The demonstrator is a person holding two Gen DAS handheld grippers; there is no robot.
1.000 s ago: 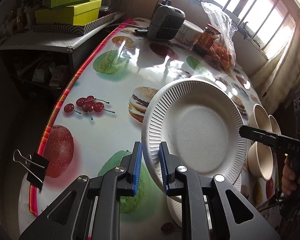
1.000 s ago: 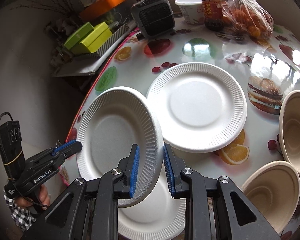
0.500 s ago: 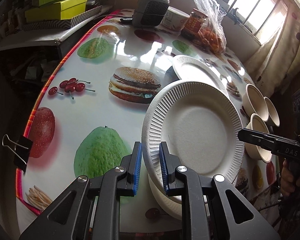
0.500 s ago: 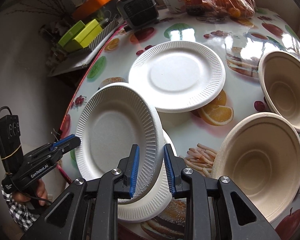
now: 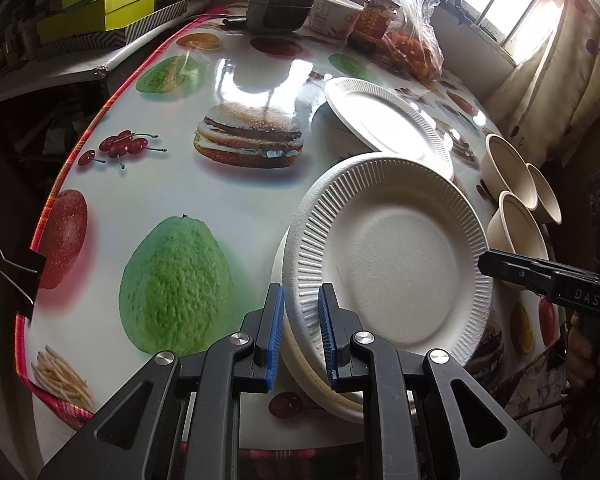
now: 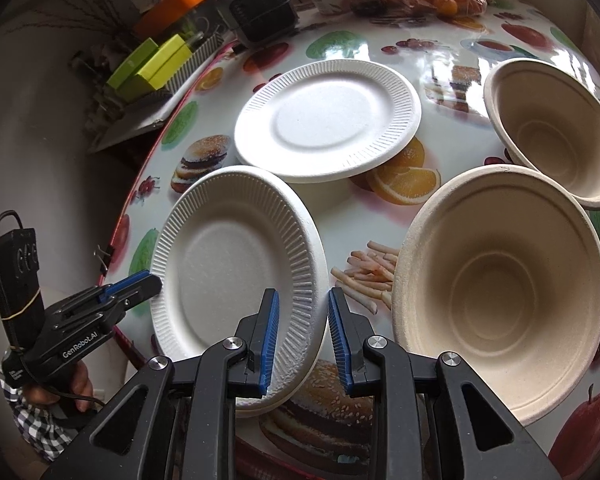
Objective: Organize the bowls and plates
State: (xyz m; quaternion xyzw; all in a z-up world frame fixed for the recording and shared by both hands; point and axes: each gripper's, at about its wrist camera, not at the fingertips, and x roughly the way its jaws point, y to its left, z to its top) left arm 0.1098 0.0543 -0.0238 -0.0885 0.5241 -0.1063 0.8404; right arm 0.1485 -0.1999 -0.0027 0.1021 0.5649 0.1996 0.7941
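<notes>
Plates and bowls are sitting on a tabletop (image 5: 236,200) that has food pictures on it. We are holding one white paper plate (image 5: 396,256) with both grippers. We are pinching its ribbed edge on one side with the left gripper (image 5: 302,292), and the blue pads are pressing on it. We are pinching the other side with the right gripper (image 6: 302,296), which is also closed on the edge. This plate is tipping a little and is hanging just over a second plate (image 5: 320,384), which is lying flat near the edge of the tabletop. A third plate (image 6: 328,120) is lying farther back. Three tan bowls are standing to one side, the nearest bowl (image 6: 500,292) just beside the plate we are holding.
</notes>
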